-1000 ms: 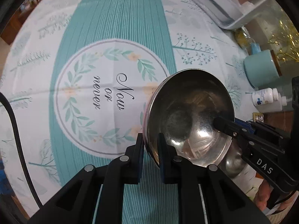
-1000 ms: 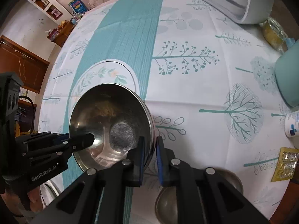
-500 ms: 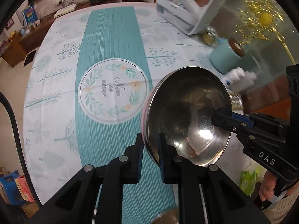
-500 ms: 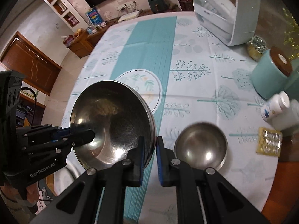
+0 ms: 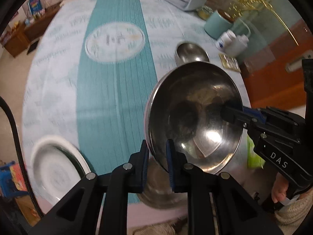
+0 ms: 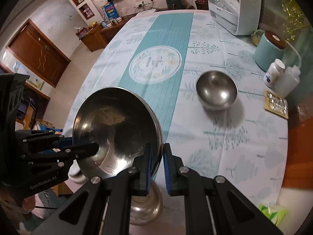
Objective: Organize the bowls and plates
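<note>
A large steel bowl hangs tilted above the table, held by opposite rims. My left gripper is shut on its near rim, one finger inside and one outside. My right gripper is shut on the other rim; its finger reaches into the bowl in the left wrist view. A small steel bowl stands on the tablecloth further off. Another steel bowl sits right below the held one, near the table's front edge. A white plate lies at the near left.
A white dish cabinet stands at the table's far right. Along the right edge are a teal canister, a pill bottle, a squeeze bottle and a blister pack. A green packet lies near right.
Both grippers have risen and drawn back toward the table's near edge with the large bowl between them. The small bowl, the lower bowl and the white plate have come into view.
</note>
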A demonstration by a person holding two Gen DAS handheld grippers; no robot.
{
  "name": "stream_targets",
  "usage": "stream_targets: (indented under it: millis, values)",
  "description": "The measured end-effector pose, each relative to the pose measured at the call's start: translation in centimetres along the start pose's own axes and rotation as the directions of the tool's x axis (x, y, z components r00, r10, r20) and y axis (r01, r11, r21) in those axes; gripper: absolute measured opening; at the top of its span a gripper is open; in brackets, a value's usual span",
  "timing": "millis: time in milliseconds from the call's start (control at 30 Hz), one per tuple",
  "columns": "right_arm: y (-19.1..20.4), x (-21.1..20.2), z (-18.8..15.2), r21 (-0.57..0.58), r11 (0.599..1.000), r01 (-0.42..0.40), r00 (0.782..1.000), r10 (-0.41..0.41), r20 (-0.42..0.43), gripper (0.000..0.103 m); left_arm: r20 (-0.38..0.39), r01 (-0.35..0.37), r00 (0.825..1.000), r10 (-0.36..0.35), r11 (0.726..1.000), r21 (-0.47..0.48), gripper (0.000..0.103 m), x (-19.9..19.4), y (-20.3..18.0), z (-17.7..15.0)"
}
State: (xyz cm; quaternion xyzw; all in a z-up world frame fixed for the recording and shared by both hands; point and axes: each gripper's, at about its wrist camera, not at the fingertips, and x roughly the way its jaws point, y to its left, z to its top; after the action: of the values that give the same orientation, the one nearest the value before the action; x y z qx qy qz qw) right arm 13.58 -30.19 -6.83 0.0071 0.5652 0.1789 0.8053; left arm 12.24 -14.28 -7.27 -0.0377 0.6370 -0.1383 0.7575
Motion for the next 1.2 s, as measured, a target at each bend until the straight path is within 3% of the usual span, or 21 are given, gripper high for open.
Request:
stream_targets:
  millis: [167, 367, 700, 833, 1200]
  values:
    - [1.3, 0.6, -4.2, -0.038, 0.999, 0.021, 1.0, -0.022, -0.019, 0.011, -0.045, 0.0, 0.999, 0.0, 1.0, -0.016, 0.016, 2.2, 0.1, -5.2]
    - [1.9, 2.5, -7.8, -0.05, 0.999, 0.007, 0.997, -0.011, -0.081, 0.011, -0.08, -0.001, 0.997, 0.001, 1.0, -0.005, 0.016, 4.6, 0.3, -9.2]
    - [0.8, 5.2, -10.8, 0.002, 1.0, -0.012, 0.985, 0.013, -0.17, 0.011, -0.09, -0.004, 0.996, 0.002, 1.0, -0.012, 0.016, 6.9, 0.3, -10.8]
    - [0.8, 5.9, -11.3, 0.004, 1.0, -0.018, 0.982, 0.018, -0.189, 0.011, -0.115, -0.038, 0.993, 0.038, 0.999, 0.006, 0.016, 8.0, 0.3, -11.2]
    - [1.0, 8.0, -12.1, -0.028, 1.0, 0.013, 0.971, -0.019, -0.24, 0.011, -0.149, -0.057, 0.987, 0.06, 0.998, 0.021, 0.016, 9.7, -0.1, -10.9]
